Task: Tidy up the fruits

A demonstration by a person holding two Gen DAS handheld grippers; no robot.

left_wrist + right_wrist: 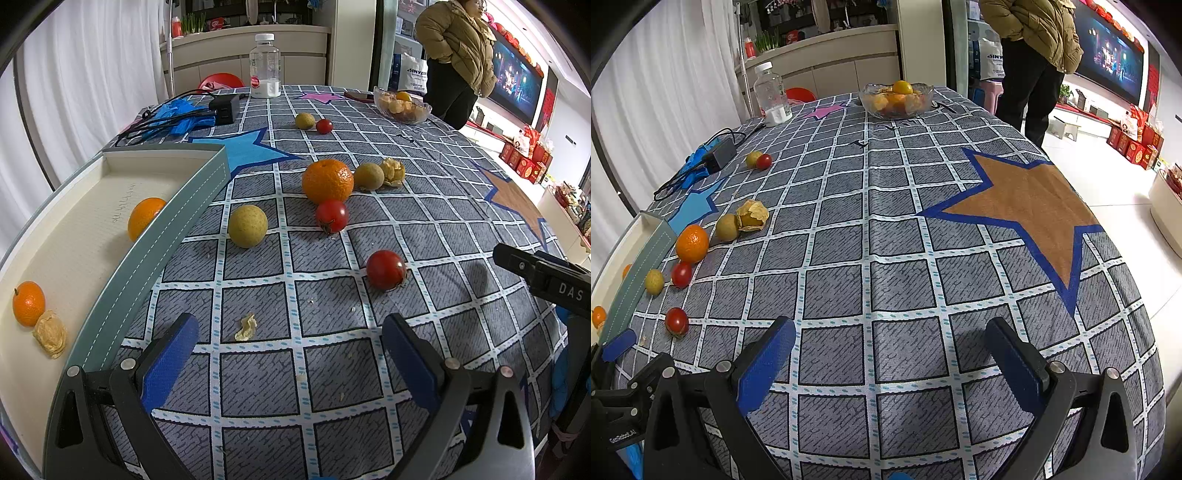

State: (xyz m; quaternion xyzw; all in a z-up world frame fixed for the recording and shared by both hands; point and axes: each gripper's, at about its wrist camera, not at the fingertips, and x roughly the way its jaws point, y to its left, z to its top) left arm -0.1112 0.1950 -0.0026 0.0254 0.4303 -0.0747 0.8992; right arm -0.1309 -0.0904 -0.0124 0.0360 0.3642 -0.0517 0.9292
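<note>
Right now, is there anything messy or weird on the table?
Yes, a little. A torn scrap of papery husk lies alone on the tablecloth just ahead of the open left gripper, with small crumbs scattered nearby. Most fruit is loose outside the tray, like the big orange. Nothing looks spilled.

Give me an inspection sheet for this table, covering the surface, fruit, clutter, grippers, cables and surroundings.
Surface: checked tablecloth with star patches, crumbs here and there.
Job's things: tray holds two oranges and one husk; large orange, tomatoes, yellow-green fruits lie loose on the cloth.
Clutter: bottle, glass bowl of fruit, blue gloves, husk scrap.
Grippers: left gripper open, empty; right gripper open, empty.
Cables: black adapter with cord by the gloves.
Surroundings: person standing, screen, curtain.
</note>
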